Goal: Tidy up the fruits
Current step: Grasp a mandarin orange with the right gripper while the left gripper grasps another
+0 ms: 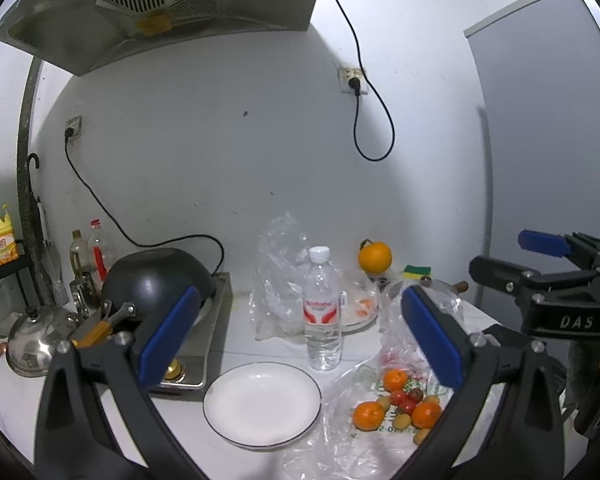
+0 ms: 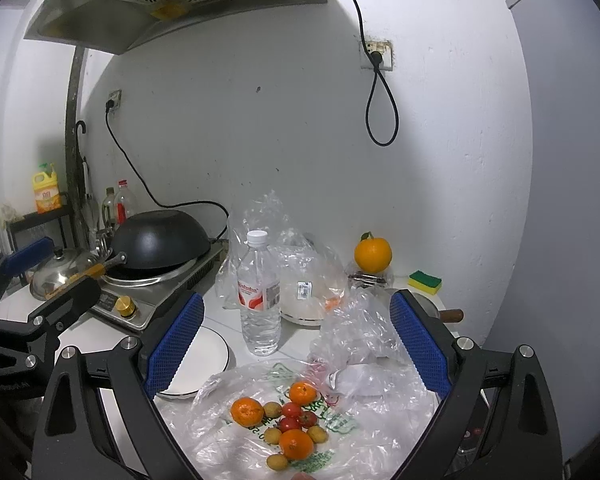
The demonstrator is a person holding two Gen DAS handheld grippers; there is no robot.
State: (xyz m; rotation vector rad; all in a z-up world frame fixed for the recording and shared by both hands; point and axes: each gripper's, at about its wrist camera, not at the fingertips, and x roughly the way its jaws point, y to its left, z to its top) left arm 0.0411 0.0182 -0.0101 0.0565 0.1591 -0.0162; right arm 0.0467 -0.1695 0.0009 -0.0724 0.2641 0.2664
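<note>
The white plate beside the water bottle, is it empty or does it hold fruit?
Empty: the white plate shows only bare surface.

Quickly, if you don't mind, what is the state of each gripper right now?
Left gripper: open, fingers spread wide, holding nothing.
Right gripper: open, fingers spread wide, holding nothing.

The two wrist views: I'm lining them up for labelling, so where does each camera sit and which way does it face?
Left wrist: on the left gripper, facing the back wall over the plate; right gripper shows at right.
Right wrist: on the right gripper, above the fruit pile; left gripper shows at left.
Shared: bottle, wok, big orange.
</note>
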